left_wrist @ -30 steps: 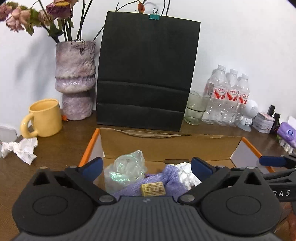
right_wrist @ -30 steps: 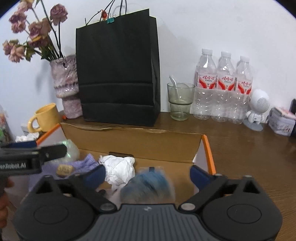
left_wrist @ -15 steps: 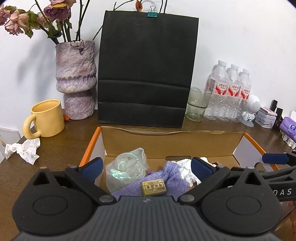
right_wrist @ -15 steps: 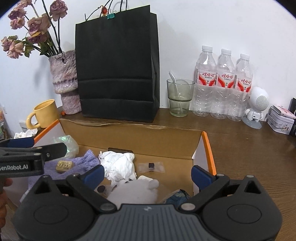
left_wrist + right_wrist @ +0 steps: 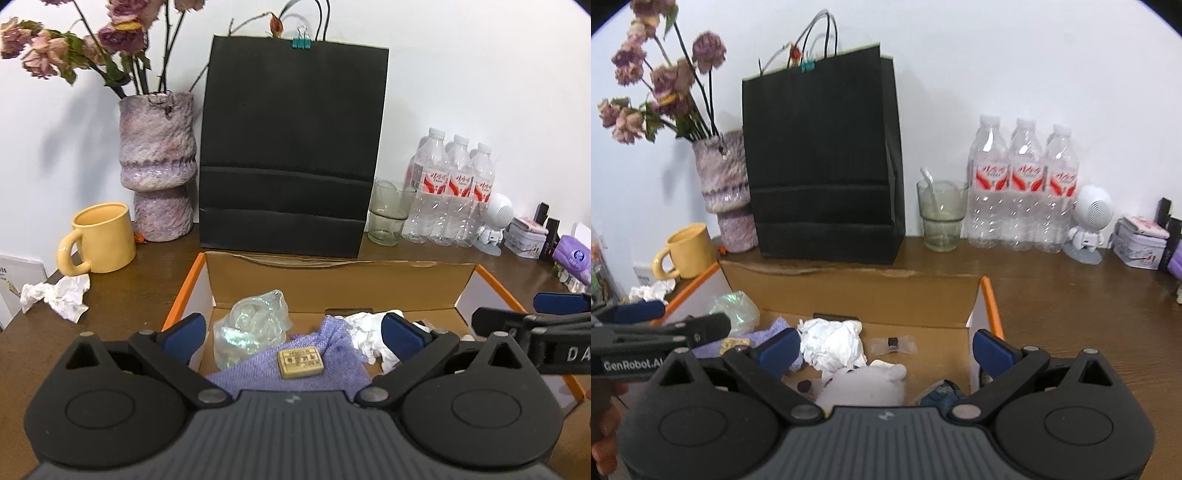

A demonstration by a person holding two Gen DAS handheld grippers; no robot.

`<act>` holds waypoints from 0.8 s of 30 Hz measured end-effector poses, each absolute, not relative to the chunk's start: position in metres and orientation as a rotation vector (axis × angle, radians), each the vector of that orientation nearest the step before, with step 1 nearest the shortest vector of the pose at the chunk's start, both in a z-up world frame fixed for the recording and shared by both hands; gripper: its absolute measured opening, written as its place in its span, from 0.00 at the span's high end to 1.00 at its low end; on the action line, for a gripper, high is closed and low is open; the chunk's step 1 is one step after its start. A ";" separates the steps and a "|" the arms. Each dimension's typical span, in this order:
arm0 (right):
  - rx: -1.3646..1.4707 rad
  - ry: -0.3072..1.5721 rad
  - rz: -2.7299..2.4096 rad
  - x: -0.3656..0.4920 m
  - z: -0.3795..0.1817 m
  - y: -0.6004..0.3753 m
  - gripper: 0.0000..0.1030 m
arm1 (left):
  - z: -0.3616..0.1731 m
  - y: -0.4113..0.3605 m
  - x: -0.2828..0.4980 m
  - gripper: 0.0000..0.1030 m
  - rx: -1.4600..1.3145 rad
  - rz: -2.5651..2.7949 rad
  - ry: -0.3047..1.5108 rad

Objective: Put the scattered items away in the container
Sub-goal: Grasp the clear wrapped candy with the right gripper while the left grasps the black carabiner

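An open cardboard box [image 5: 340, 275] with orange edges sits on the wooden table; it also shows in the right wrist view [image 5: 849, 291]. Inside lie a clear plastic bag [image 5: 253, 326], a purple cloth [image 5: 325, 365] with a small tan block [image 5: 300, 363] on it, crumpled white paper [image 5: 831, 345], a white plush toy [image 5: 864, 382], a small wrapped black piece [image 5: 893, 344] and a blue item [image 5: 942, 393]. My left gripper [image 5: 291, 332] is open and empty above the box's left part. My right gripper [image 5: 882, 347] is open and empty above its right part. A crumpled white tissue [image 5: 55, 297] lies on the table left of the box.
Behind the box stand a black paper bag [image 5: 291, 147], a purple vase [image 5: 157, 162] with dried flowers, a yellow mug [image 5: 99, 238], a glass [image 5: 942, 216], three water bottles [image 5: 1019, 184], a white robot figure [image 5: 1087, 225] and a small tin [image 5: 1139, 245].
The blue item dropped out of my right gripper into the box beside the plush toy. Both grippers rose and drew back a little from the box.
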State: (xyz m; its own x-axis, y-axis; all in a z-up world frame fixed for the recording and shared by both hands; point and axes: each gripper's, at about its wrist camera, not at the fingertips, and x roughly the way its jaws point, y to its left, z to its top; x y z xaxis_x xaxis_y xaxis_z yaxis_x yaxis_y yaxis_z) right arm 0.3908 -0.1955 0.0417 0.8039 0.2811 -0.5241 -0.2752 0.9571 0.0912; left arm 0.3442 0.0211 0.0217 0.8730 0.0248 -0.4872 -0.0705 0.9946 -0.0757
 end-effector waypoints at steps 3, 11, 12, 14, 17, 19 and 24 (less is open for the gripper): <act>0.047 0.538 0.281 0.374 0.047 -0.206 0.03 | 0.024 0.018 0.328 0.00 -0.097 0.045 0.504; 0.050 0.496 0.254 0.318 0.052 -0.235 0.03 | 0.024 0.008 0.273 0.00 -0.091 0.028 0.492; 0.050 0.492 0.246 0.310 0.049 -0.239 0.03 | 0.021 0.007 0.266 0.00 -0.094 0.027 0.497; 0.049 0.502 0.237 0.295 0.043 -0.246 0.03 | 0.014 0.004 0.253 0.00 -0.096 0.017 0.518; 0.043 0.523 0.242 0.275 0.029 -0.254 0.04 | -0.001 -0.002 0.234 0.00 -0.087 0.000 0.557; 0.034 0.547 0.250 0.266 0.016 -0.258 0.05 | -0.015 -0.007 0.226 0.00 -0.076 -0.010 0.594; 0.013 0.654 0.242 0.265 -0.018 -0.260 0.14 | -0.038 -0.021 0.220 0.00 -0.054 -0.011 0.668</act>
